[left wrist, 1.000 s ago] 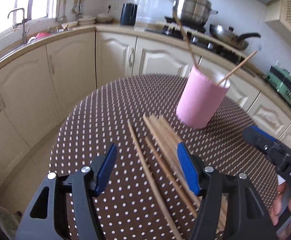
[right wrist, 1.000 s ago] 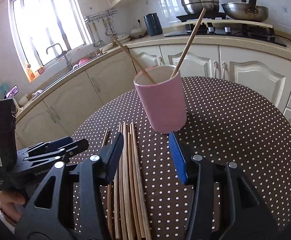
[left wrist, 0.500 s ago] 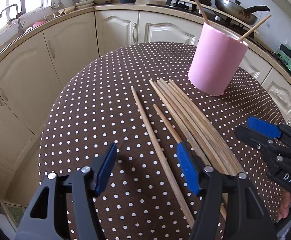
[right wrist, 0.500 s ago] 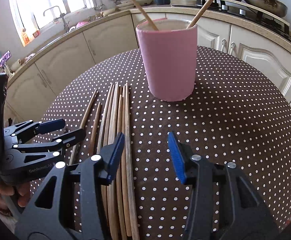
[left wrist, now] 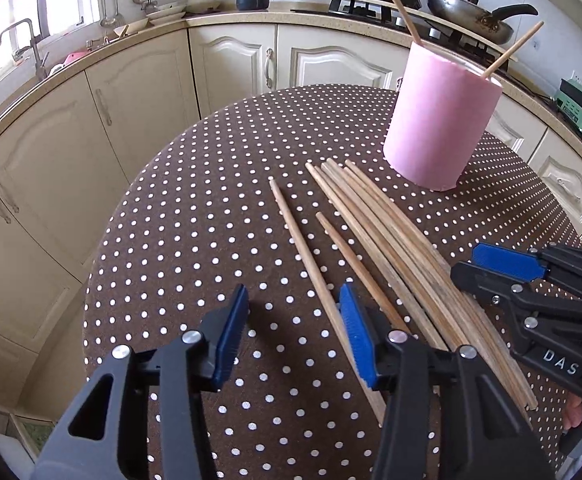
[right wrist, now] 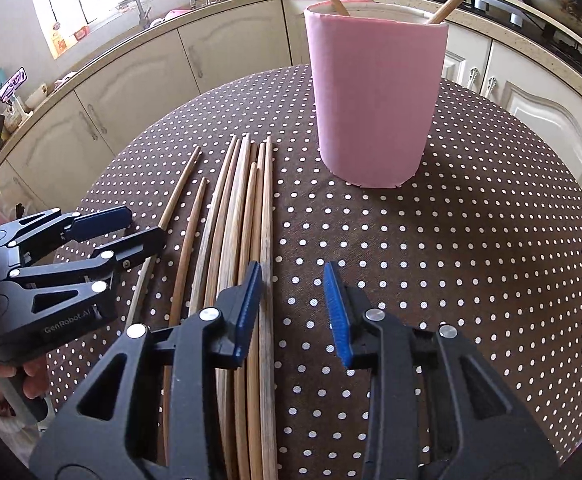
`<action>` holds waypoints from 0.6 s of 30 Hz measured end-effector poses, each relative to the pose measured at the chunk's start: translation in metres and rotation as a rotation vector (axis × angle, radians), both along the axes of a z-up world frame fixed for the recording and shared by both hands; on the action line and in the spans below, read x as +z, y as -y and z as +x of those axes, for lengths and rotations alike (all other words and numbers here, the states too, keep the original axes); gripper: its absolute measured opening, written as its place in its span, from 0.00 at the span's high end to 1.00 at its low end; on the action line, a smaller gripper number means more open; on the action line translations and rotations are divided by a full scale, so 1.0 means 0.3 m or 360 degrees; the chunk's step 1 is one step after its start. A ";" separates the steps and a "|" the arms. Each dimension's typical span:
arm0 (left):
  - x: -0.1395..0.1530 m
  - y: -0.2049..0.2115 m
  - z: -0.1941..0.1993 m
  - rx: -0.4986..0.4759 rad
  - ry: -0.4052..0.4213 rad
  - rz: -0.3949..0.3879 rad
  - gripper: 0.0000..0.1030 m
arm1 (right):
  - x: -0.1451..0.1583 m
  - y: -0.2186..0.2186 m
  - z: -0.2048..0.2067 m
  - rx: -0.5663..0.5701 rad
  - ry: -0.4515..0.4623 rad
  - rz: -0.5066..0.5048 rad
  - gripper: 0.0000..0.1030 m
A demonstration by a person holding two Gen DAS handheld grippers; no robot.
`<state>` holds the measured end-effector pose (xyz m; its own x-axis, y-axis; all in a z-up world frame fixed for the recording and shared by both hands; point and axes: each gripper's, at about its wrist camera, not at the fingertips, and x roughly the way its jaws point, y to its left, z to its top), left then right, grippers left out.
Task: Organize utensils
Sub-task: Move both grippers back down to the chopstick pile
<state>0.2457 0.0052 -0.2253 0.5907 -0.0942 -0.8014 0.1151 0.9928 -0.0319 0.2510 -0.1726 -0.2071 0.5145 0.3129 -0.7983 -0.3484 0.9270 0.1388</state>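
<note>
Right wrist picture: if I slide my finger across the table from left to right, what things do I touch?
Left tool → two separate chopsticks → bundle of chopsticks → pink cup.

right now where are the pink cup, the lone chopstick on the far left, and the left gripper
pink cup [right wrist: 375, 92], right wrist view, middle of its side wall
lone chopstick [left wrist: 297, 236], left wrist view, mid-shaft
left gripper [left wrist: 293, 332], left wrist view, midway between its open fingers
</note>
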 end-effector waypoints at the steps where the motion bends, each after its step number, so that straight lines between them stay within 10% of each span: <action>1: 0.001 0.001 0.001 0.0000 0.0004 0.0009 0.55 | -0.001 -0.003 0.006 0.0003 -0.0001 -0.0007 0.69; 18: 0.010 0.010 0.044 -0.0003 -0.0065 0.0074 0.64 | 0.034 -0.160 0.161 0.0165 -0.0245 -0.0341 0.71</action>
